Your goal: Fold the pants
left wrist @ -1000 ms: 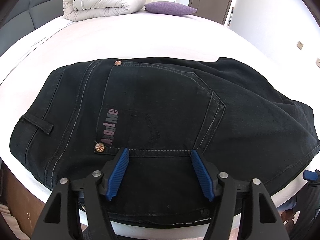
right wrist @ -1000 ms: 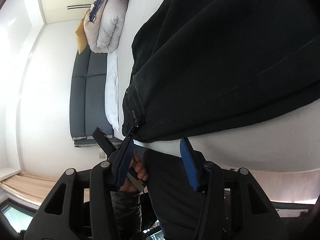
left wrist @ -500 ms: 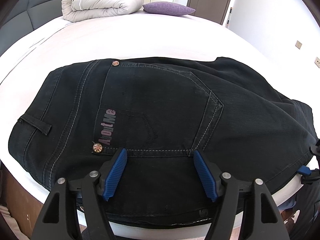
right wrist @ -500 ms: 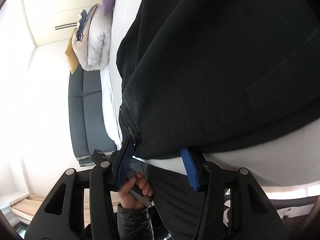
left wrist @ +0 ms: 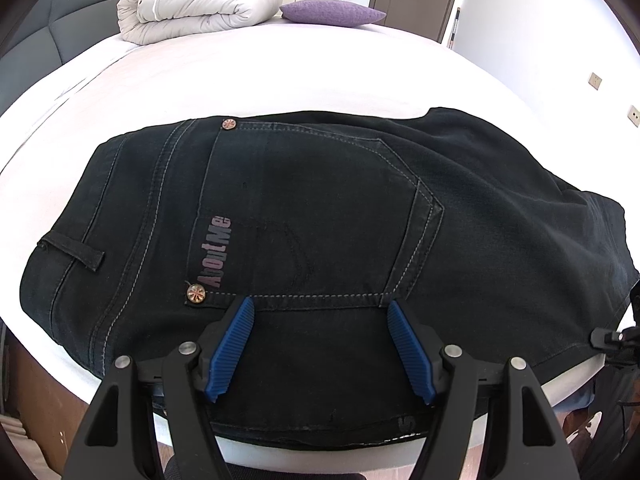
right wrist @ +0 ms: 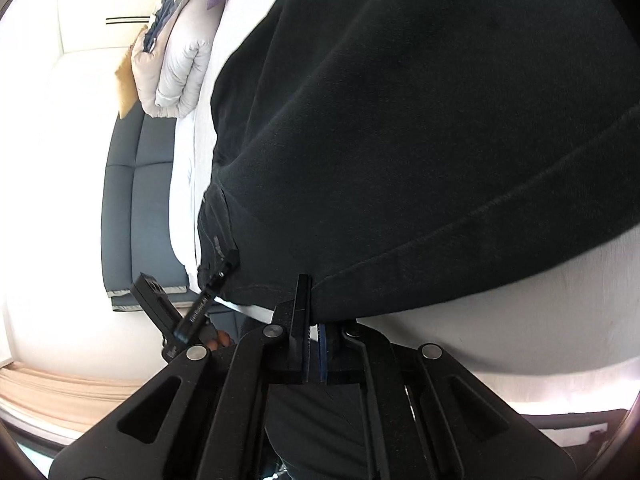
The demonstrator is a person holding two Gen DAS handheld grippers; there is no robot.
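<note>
While the black jeans (left wrist: pixel 320 216) lie spread on the white bed (left wrist: pixel 248 76), seat side up with the back pocket and its "AboutMe" lettering facing the camera, the left gripper (left wrist: pixel 320 350) hovers over the near edge of the garment just below the pocket seam, its blue pads (left wrist: pixel 230 346) standing wide apart with only flat denim between them and no fold pinched. At the right side of the jeans, the right gripper (right wrist: pixel 314 350) has just been closing: its jaws now meet at the hem edge of the dark fabric (right wrist: pixel 400 140), though whether cloth is actually caught between the pads cannot be told. In the right wrist view the left gripper (right wrist: pixel 222 276) appears with a hand (right wrist: pixel 218 340) behind it. A folded grey duvet (left wrist: pixel 200 8) and a purple pillow (left wrist: pixel 332 12) sit at the far end of the bed, well apart from the jeans.
</note>
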